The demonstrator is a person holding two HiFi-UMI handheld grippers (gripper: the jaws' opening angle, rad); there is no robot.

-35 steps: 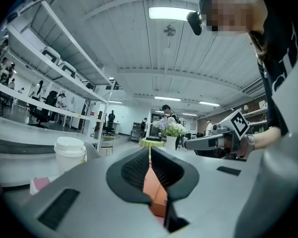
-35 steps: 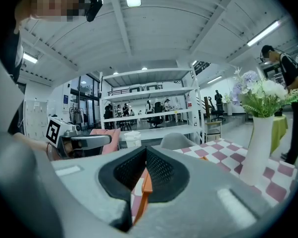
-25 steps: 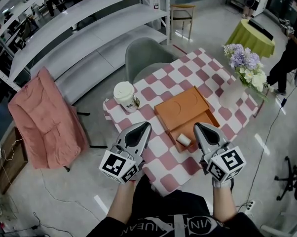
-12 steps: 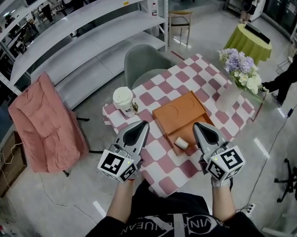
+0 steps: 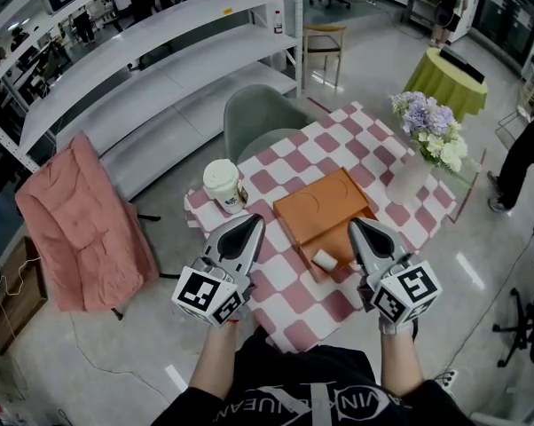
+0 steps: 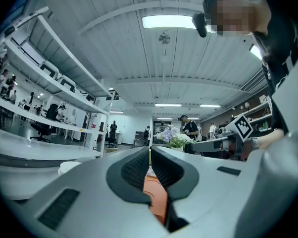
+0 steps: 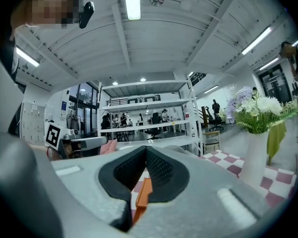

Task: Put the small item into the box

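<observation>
An orange box (image 5: 325,209) lies on the checked table (image 5: 373,131), its drawer pulled out toward me. A small white item (image 5: 323,258) rests in the drawer. My left gripper (image 5: 248,224) hovers left of the box, jaws together and empty. My right gripper (image 5: 358,228) hovers over the drawer's right side, also shut and empty. In the left gripper view the left gripper (image 6: 149,149) points past the orange box (image 6: 156,197). Through the right gripper view the right gripper (image 7: 146,148) has an edge of the orange box (image 7: 142,197) below it.
A white paper cup (image 5: 223,185) stands at the table's left corner. A vase of flowers (image 5: 427,136) stands at the right end. A grey chair (image 5: 260,114) is behind the table, a pink armchair (image 5: 81,220) at the left, and long white shelves (image 5: 160,51) at the back.
Both grippers have stayed shut and nearly still. The view has shifted slightly, and the person at the right edge has walked further off.
</observation>
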